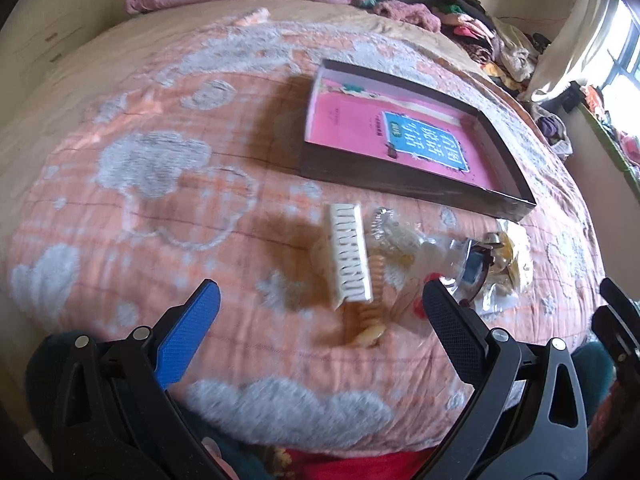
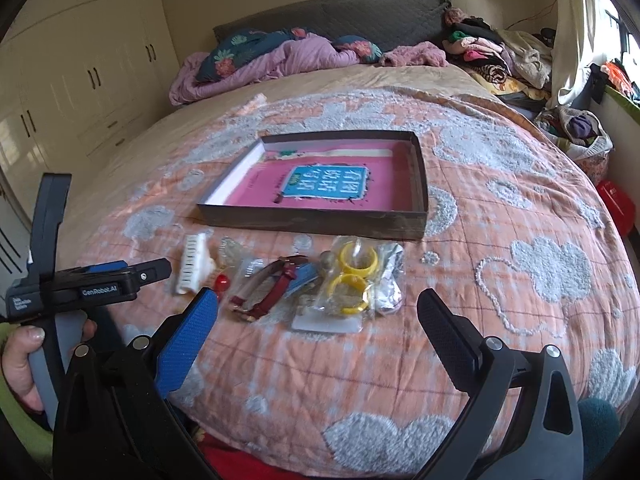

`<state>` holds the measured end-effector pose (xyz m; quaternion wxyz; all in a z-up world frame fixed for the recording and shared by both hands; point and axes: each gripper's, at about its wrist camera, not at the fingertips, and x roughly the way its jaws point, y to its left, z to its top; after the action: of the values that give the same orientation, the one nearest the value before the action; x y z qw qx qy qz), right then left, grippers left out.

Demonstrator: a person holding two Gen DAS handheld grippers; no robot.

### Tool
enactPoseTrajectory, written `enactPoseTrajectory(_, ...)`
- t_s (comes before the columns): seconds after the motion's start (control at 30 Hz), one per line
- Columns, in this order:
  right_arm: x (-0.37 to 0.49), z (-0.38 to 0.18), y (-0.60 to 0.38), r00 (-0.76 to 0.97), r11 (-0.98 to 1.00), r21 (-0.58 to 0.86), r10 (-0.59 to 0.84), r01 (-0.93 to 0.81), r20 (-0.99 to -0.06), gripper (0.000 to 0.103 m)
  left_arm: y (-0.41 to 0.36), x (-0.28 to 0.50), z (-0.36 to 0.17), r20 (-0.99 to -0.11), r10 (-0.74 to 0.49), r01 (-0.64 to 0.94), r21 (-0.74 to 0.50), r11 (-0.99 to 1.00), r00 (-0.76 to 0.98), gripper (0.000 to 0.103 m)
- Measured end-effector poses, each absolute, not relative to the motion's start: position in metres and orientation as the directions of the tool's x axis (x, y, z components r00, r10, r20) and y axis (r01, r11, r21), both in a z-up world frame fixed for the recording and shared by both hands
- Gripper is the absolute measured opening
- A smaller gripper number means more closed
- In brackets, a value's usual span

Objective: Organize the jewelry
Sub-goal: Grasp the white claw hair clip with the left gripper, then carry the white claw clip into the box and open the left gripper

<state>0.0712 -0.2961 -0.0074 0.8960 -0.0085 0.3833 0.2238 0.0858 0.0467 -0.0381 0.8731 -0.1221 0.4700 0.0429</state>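
Right wrist view: both the right gripper (image 2: 318,312) and left gripper (image 1: 320,302) gape wide (nothing held) above a white plastic hair claw (image 2: 192,266), near the shallow brown cardboard box (image 2: 312,222).

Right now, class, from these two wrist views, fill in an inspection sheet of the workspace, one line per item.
Surface: bed with an orange quilt patterned with grey clouds.
Job's things: shallow dark box holding a pink book; in front of it, a white hair claw, red-strapped watch, yellow bangles in clear bags, a red bead.
Clutter: crumpled purple blanket and a clothes pile at the headboard.
Grippers: left gripper open and empty, over the hair claw; right gripper open and empty, near the jewelry pile.
Cables: nothing seen.
Surroundings: cream wardrobe, window with curtain.
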Motion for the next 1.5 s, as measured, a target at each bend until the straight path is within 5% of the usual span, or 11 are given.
enactPoseTrajectory(0.17,0.093,-0.027,-0.298,0.597,0.918,0.149,0.356,-0.367,-0.720,0.099,0.046,0.104,-0.055,-0.845,-0.023,-0.187,-0.144,0.972,0.534,0.094)
enactPoseTrajectory(0.33,0.112,-0.047,-0.294,0.569,0.924,0.152,0.339,-0.350,-0.749,0.097,0.050,0.114,-0.067,-0.858,-0.034,-0.188,-0.151,0.970,0.513,0.076)
enactPoseTrajectory(0.67,0.148,-0.078,-0.285,0.521,0.932,0.143,0.308,-0.332,-0.796,0.063,0.045,0.126,-0.082,-0.862,-0.072,-0.153,-0.170,0.973,0.501,0.053)
enactPoseTrajectory(0.73,0.148,-0.078,-0.285,0.523,0.930,0.148,0.316,-0.337,-0.792,0.059,0.044,0.128,-0.082,-0.861,-0.072,-0.146,-0.167,0.975,0.504,0.043)
enactPoseTrajectory(0.8,0.147,-0.076,-0.285,0.534,0.929,0.134,0.312,-0.346,-0.786,0.043,0.044,0.129,-0.083,-0.859,-0.087,-0.132,-0.176,0.975,0.505,0.034)
enactPoseTrajectory(0.9,0.149,-0.073,-0.290,0.529,0.921,0.154,0.336,-0.358,-0.779,0.041,0.041,0.129,-0.080,-0.847,-0.088,-0.109,-0.169,0.980,0.524,0.020)
enactPoseTrajectory(1.5,0.148,-0.005,-0.321,0.627,0.907,0.216,0.408,-0.361,-0.663,0.040,0.052,0.148,-0.014,-0.767,-0.125,-0.060,-0.208,0.976,0.630,0.020)
